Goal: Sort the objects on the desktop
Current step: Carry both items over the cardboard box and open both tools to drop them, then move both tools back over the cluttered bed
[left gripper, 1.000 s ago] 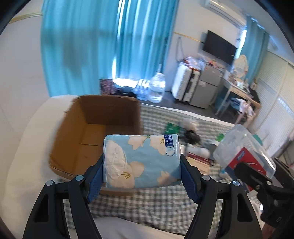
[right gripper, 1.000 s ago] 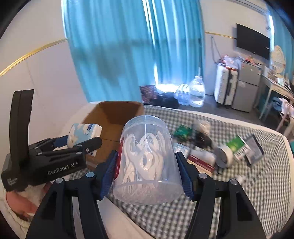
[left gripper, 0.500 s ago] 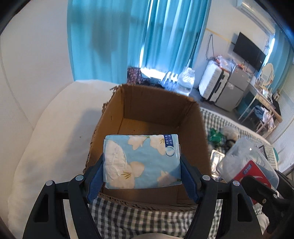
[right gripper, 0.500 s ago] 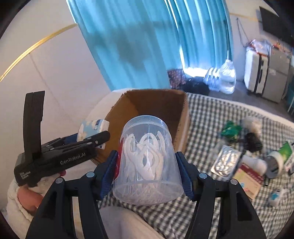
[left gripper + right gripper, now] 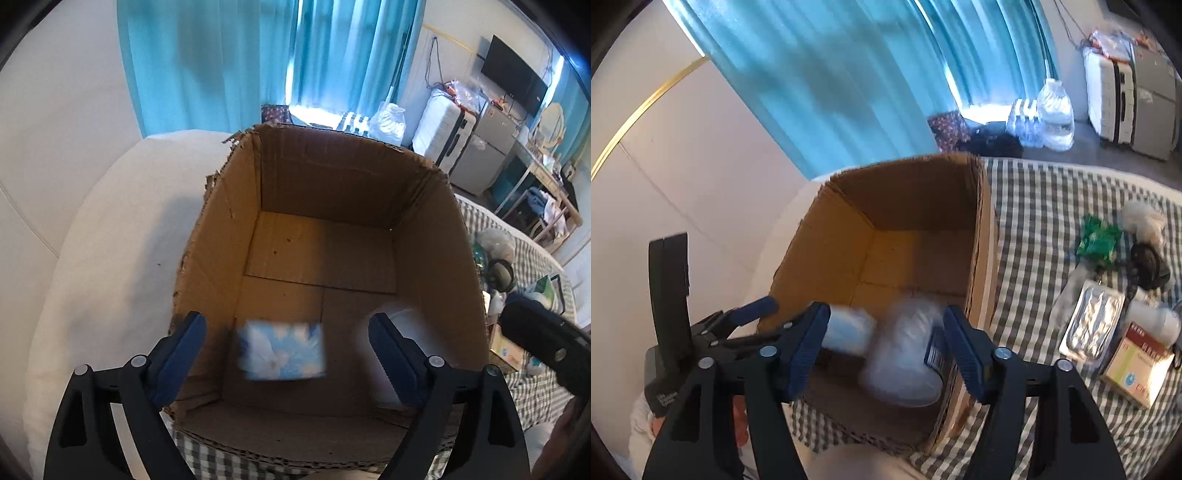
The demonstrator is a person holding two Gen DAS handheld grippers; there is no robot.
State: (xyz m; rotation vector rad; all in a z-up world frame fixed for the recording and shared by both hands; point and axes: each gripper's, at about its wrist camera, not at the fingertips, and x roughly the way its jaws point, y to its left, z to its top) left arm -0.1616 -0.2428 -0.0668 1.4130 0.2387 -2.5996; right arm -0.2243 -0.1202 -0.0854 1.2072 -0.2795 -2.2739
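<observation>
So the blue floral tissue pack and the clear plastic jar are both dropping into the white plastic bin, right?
Not quite: both views show them dropping into a brown cardboard box, not a white bin. The blue floral tissue pack and clear plastic jar are otherwise as you say.

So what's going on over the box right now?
A person holds both claws above the cardboard box. The left claw is opening, and the blue tissue pack is blurred inside the box, clear of its pads. The right claw is opening too; the clear plastic jar sits below it in the box. More items wait on the checked cloth.
</observation>
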